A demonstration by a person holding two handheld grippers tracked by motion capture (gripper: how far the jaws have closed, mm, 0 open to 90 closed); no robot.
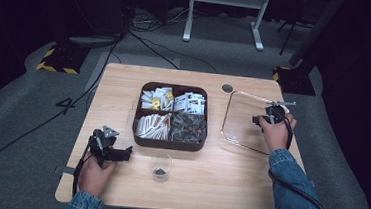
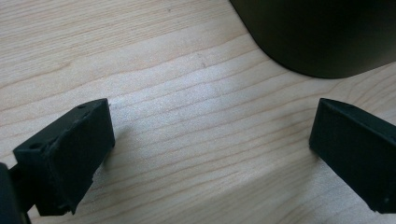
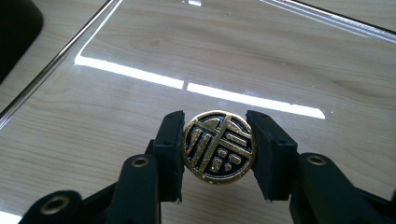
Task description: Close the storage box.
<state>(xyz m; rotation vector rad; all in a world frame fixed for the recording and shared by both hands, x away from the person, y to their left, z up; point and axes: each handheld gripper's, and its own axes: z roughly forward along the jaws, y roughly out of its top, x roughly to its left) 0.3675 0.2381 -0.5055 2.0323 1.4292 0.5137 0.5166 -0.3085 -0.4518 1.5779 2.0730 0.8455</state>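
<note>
**Inspector:** Your right gripper (image 3: 218, 154) is clamped on a round black-and-gold medallion (image 3: 219, 147). Both pads press its rim, one on each side, and the embossed gold face is turned toward the gripper's camera.

**Operator:** Where does that put it on the table?

**Inspector:** Over the clear glass tray (image 1: 231, 135) at the right side of the wooden table (image 1: 125, 79). In the high view your right hand (image 1: 275, 130) sits above the tray's middle, with the right gripper (image 1: 262, 119) pointing left. In the right gripper view the medallion is above the glass (image 3: 280, 60), with wood grain showing through and bright reflections across the pane. I cannot tell whether the medallion touches the glass.

**Operator:** And my left side?

**Inspector:** Your left gripper (image 1: 119, 154) is at the near left of the table, held in your left hand (image 1: 95, 175). Its jaws stand wide apart with only bare wood between them. In the left gripper view (image 2: 210, 154) the rounded corner of the dark compartment box (image 2: 317, 37) lies just beyond the jaws, apart from them.

**Operator:** Anything else to record?

**Inspector:** The dark box (image 1: 143, 140) sits at the table's centre, its four compartments filled with packets. A small clear cup (image 1: 161, 167) stands just near of it, right of your left gripper, with something dark in its bottom. A round grey disc (image 1: 227, 88) lies at the far edge, just beyond the tray's far left corner.
</note>
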